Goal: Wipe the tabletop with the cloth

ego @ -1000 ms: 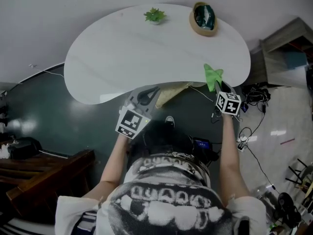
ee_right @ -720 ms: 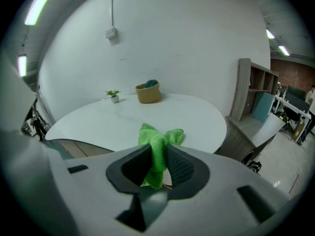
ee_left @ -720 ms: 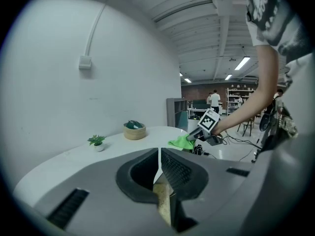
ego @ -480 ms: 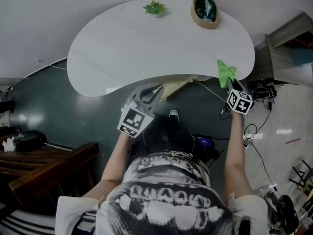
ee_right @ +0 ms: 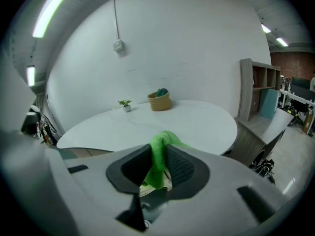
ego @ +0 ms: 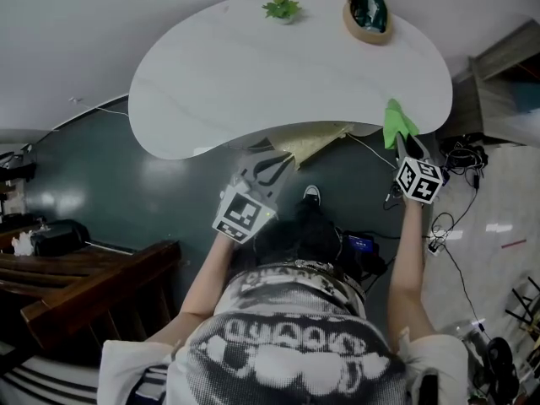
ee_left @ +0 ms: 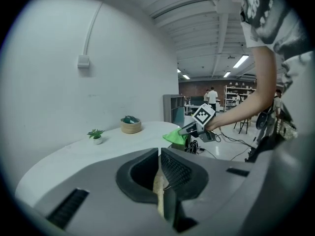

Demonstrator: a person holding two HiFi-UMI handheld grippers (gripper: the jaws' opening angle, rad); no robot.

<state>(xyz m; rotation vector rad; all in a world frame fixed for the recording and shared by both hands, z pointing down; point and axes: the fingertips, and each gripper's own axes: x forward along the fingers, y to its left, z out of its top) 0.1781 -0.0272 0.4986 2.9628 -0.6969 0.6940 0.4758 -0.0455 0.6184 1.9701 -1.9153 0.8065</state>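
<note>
Right gripper (ee_right: 158, 167): clenched on the green cloth (ee_right: 160, 154). The cloth is pinched between the two jaw pads, and a fold sticks up and forward past the jaw tips. A bit of pale material is seen under the cloth at the jaw base; what it is cannot be told. Just ahead of the jaws, the near right edge of the white table (ee_right: 192, 122) is seen, and in the head view the cloth overlaps that edge. Whether the tabletop is touched by the cloth cannot be told. Farther ahead of this gripper and a little to its left, a small potted plant (ee_right: 125, 103) and a woven basket (ee_right: 160, 101) are seen at the table's far side, near the wall, with the basket to the right of the plant.

Left gripper (ee_left: 160, 168): jaws closed together. A thin beige strip is seen in the seam between them; what it is cannot be told. This gripper is held off the table's near edge, below the tabletop in the head view, with no contact seen. Ahead of it and to its right, the right gripper and the cloth are seen at the table's edge. The plant and basket are seen beyond, ahead and to its left.
</note>
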